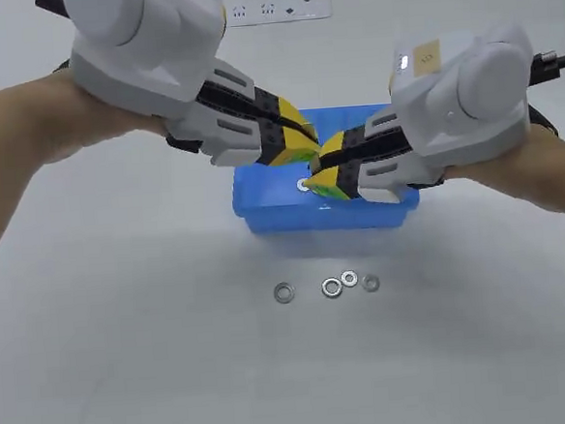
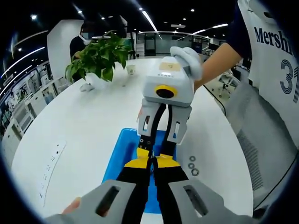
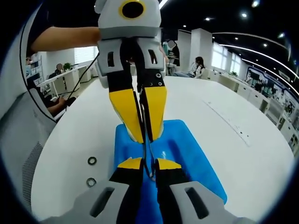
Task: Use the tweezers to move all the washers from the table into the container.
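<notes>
A blue container [image 1: 322,217] stands mid-table. Above it my left gripper [image 1: 307,148] and right gripper [image 1: 325,176] meet tip to tip. Thin dark tweezers [image 3: 145,149] run between both pairs of jaws, and each gripper looks shut on them. A small washer [image 1: 304,185] shows at the tips over the container; I cannot tell whether it is held or lying inside. Several washers [image 1: 331,288] lie in a row on the table in front of the container, also seen as washers [image 2: 191,165] and washers [image 3: 91,171]. The container [image 2: 119,154] lies under my left gripper [image 2: 150,161].
A white power strip [image 1: 278,10] lies at the table's far edge. A potted plant [image 2: 100,56] stands farther along the white table. People sit in the office behind. Bare tabletop [image 1: 128,359] spreads around the washers.
</notes>
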